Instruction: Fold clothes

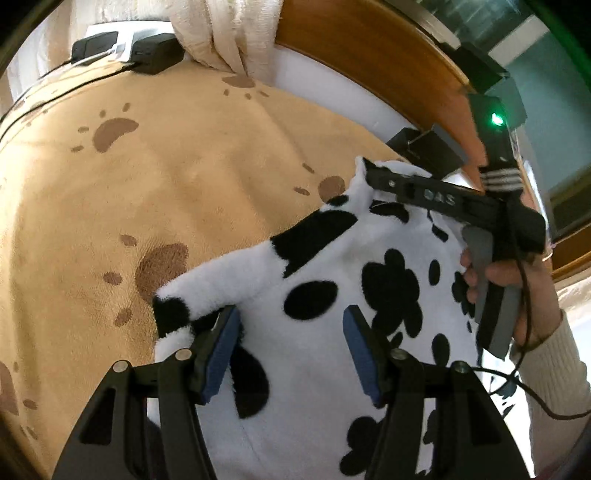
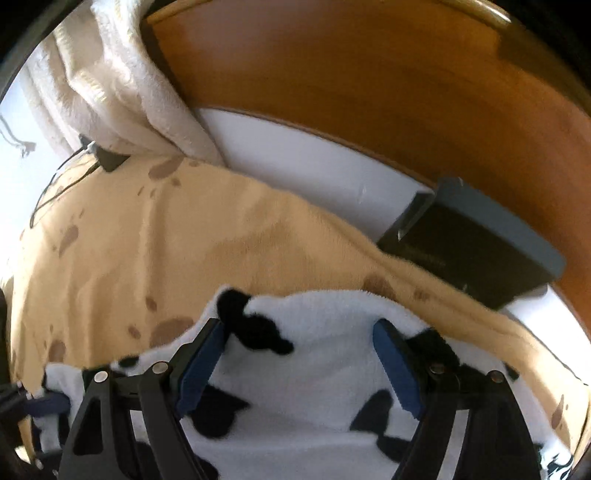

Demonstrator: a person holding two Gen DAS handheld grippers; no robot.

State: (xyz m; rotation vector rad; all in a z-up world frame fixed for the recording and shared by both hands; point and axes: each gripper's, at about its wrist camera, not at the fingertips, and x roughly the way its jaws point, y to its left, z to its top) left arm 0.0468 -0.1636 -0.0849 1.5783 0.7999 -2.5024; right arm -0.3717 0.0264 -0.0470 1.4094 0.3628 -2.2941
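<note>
A fluffy white garment with black cow spots [image 1: 325, 280] lies on a tan blanket with brown paw prints [image 1: 147, 166]. My left gripper [image 1: 291, 325] is open, its blue pads [image 1: 221, 350] just above the garment's near part, with the left pad by the garment's left edge. My right gripper shows in the left wrist view [image 1: 373, 177] at the garment's far corner; I cannot tell there how its jaws stand. In the right wrist view the right gripper [image 2: 299, 332] is open over the garment [image 2: 317, 380], near its far edge on the blanket [image 2: 184, 229].
A wooden headboard [image 2: 369, 81] and white mattress edge [image 2: 295, 155] run behind. A dark box [image 2: 472, 240] lies at the right by the headboard. A cream towel [image 1: 229, 33] hangs at the back. Black chargers with cables [image 1: 155, 51] sit far left.
</note>
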